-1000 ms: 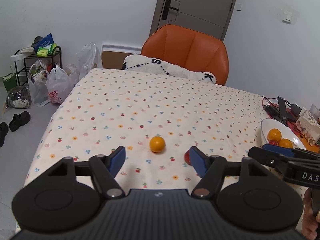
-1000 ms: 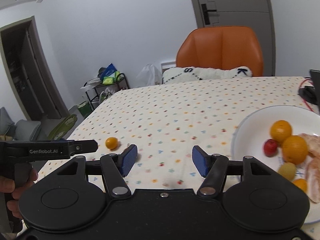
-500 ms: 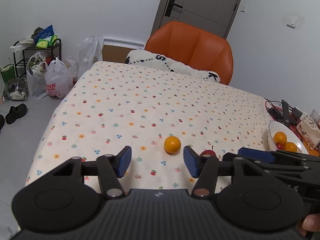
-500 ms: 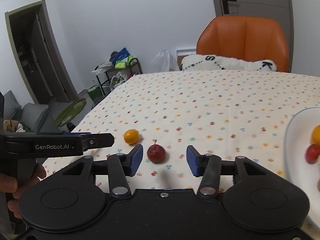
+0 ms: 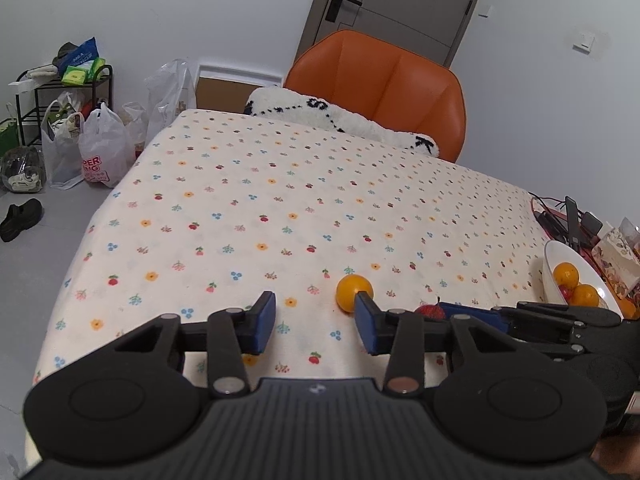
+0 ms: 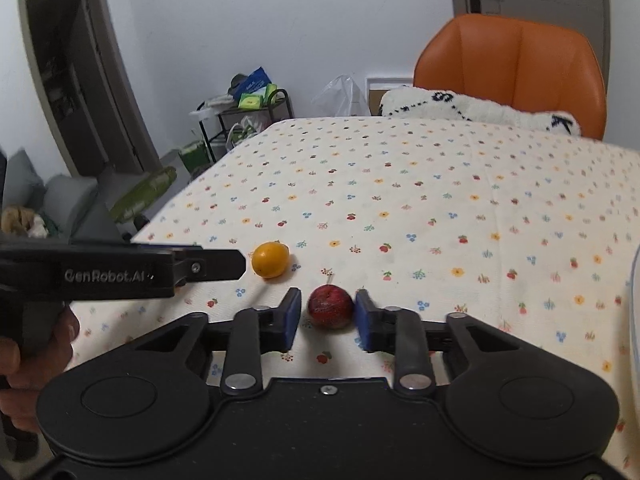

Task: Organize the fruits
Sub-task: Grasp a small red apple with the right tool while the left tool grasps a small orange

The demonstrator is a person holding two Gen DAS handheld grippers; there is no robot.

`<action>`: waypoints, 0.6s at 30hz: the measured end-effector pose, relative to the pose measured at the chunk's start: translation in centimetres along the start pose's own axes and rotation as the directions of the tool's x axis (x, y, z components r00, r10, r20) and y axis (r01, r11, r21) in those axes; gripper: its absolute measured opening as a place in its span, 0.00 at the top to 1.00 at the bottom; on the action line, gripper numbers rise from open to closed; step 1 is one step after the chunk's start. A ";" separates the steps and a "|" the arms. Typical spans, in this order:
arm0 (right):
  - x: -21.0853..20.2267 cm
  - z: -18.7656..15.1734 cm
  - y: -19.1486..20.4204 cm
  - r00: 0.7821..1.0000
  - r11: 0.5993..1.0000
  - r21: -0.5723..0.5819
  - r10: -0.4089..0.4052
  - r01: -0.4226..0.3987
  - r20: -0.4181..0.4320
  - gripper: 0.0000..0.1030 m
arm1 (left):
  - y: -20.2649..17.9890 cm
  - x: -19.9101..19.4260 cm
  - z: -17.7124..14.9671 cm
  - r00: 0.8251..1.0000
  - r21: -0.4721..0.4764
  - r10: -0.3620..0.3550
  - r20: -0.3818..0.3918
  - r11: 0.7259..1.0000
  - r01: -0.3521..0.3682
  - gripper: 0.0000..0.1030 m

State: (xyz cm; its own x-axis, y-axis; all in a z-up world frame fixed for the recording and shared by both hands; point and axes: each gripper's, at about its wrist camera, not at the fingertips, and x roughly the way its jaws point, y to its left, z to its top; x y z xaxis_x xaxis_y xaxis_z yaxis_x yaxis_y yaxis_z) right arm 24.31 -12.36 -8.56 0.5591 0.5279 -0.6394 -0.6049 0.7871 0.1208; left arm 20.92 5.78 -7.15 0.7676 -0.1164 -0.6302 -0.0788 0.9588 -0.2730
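Fruit-sorting entry, pick-up stage. Right gripper (image 6: 327,314): jaws parted, set either side of red fruit (image 6: 330,306) resting on flowered tablecloth (image 6: 420,184); right pad looks to be touching or nearly touching, left pad a little clear, so not clamped. Left gripper (image 5: 316,322): jaws spread, holding nothing, with orange fruit (image 5: 353,293) just beyond its right fingertip rather than between the fingers. Both loose fruits sit near the table's front edge, close together but apart. White bowl (image 5: 560,254), at the far right, already holds other fruit. Judged step: grasp of the red fruit, ahead of carrying it to the bowl; next move calls for gentle closing on a round, rollable body, then lift. Left gripper would need a shift rightward to centre the orange fruit. Left wrist view alone shows the bowl's contents and cables beyond it; right wrist view alone shows the red fruit's fit between the fingers, plus the hand (image 6: 28,364) gripping the left tool.
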 end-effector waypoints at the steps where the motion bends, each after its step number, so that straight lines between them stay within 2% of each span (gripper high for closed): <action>1: 0.0 0.1 0.1 1.000 1.000 -0.009 -0.002 0.002 -0.002 0.76 | -0.1 0.1 0.1 1.000 0.001 -0.003 0.000 1.000 0.003 0.59; 12: -0.6 0.2 -0.8 1.000 1.000 0.011 -0.003 0.003 -0.004 0.77 | -1.4 1.5 0.3 1.000 0.020 -0.028 -0.011 0.999 0.028 0.59; 14: -1.0 0.2 -1.1 1.000 1.000 0.016 -0.014 0.014 0.001 0.77 | -1.8 1.8 0.3 1.000 0.029 -0.027 -0.012 0.999 0.027 0.66; 16: -1.5 0.2 -1.5 1.000 1.000 0.022 -0.023 0.022 0.009 0.77 | -2.0 2.1 0.3 1.000 0.028 -0.011 -0.023 1.000 0.012 0.77; 18: -2.0 0.2 -1.9 0.999 0.999 0.033 -0.034 0.033 0.021 0.77 | -2.2 2.0 0.4 0.999 0.020 -0.013 -0.029 1.000 0.014 0.80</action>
State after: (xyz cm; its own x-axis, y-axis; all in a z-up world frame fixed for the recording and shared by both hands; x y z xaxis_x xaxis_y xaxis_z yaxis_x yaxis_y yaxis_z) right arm 24.49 -14.79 -7.35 0.5909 0.5075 -0.6271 -0.5673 0.8141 0.1242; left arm 22.89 3.49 -7.50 0.7501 -0.1366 -0.6471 -0.0555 0.9620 -0.2674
